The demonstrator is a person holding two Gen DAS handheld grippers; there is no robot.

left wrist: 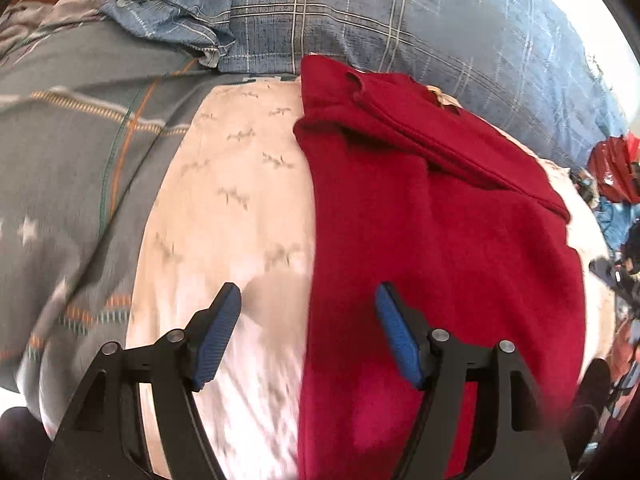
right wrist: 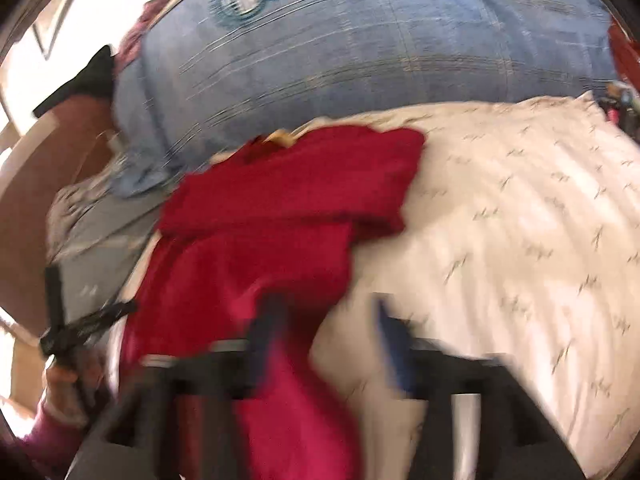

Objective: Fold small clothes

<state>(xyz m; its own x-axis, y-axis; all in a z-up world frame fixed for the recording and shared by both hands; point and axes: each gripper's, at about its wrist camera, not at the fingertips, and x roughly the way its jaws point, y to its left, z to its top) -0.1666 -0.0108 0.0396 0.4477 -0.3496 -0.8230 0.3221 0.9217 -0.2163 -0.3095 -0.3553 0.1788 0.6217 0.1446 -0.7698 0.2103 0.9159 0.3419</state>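
A red knit garment [left wrist: 440, 240] lies partly folded on a white pillow [left wrist: 224, 208] with small grey bird prints, its sleeve turned over the body and a tan label at the collar. My left gripper [left wrist: 308, 300] hovers over the garment's left edge, jaws wide apart, nothing between the blue pads [left wrist: 218, 340]. In the right wrist view, which is blurred, the same red garment [right wrist: 280, 208] lies on the white pillow [right wrist: 520, 220]. My right gripper [right wrist: 326, 316] stands open above its lower right edge, with no cloth pinched.
A blue plaid pillow [left wrist: 400, 12] lies behind the garment. A grey patterned quilt [left wrist: 72, 160] covers the left side. Red and dark clutter [left wrist: 616, 172] sits at the right edge. A hand in a pink sleeve [right wrist: 52, 408] holds the other gripper [right wrist: 72, 328] at lower left.
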